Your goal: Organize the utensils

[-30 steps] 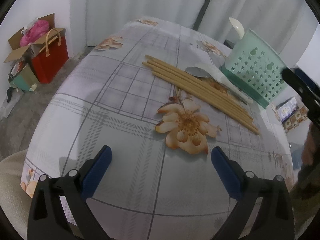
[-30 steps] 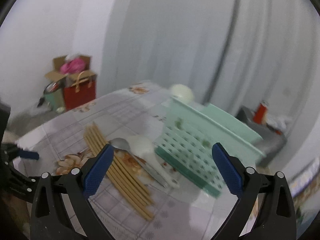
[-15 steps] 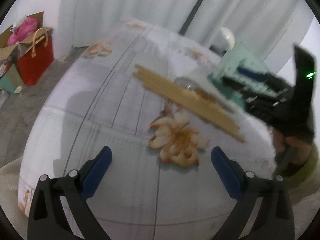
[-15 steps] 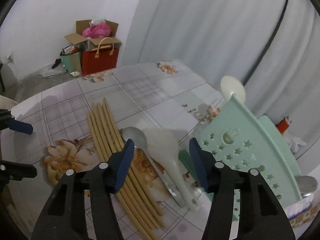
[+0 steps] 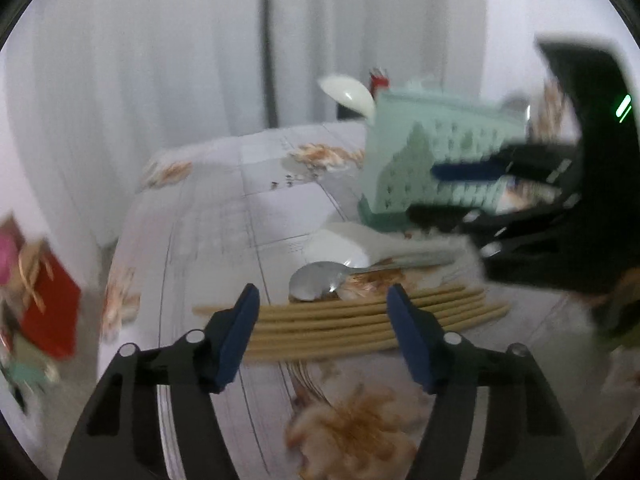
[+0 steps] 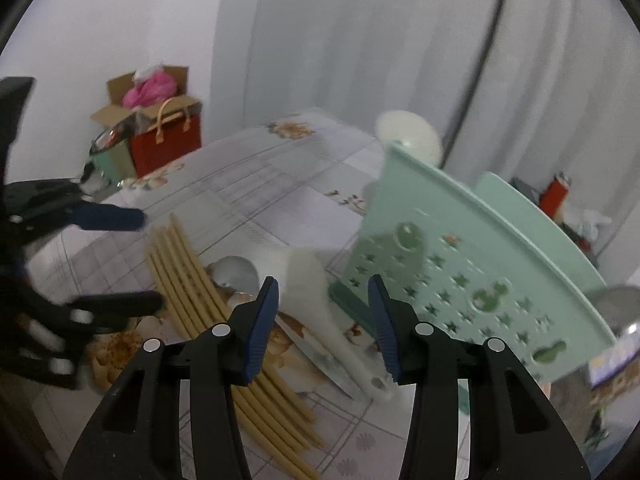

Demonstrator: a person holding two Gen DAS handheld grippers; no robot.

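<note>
Several bamboo chopsticks [image 5: 340,322] lie side by side on the flowered tablecloth; they also show in the right wrist view [image 6: 208,304]. Beside them lie a metal spoon [image 5: 316,284] and a white ladle-like spoon [image 6: 320,300]. A mint green utensil holder [image 6: 472,280] stands behind them with a white spoon [image 6: 412,136] in it. My left gripper [image 5: 322,300] is open just above the chopsticks, jaws either side of the bundle. My right gripper [image 6: 322,292] is open over the white spoon's handle. Both are empty.
The table edge [image 5: 120,272] drops off at the left. On the floor beyond it stand a red bag [image 6: 168,148] and a cardboard box [image 6: 148,96]. White curtains hang behind. The other gripper [image 5: 540,208] hovers close to the holder.
My left gripper has swung in low over the chopsticks and narrowed its jaws. My right gripper has come down closer to the white spoon, its jaws narrowing from wide open.
</note>
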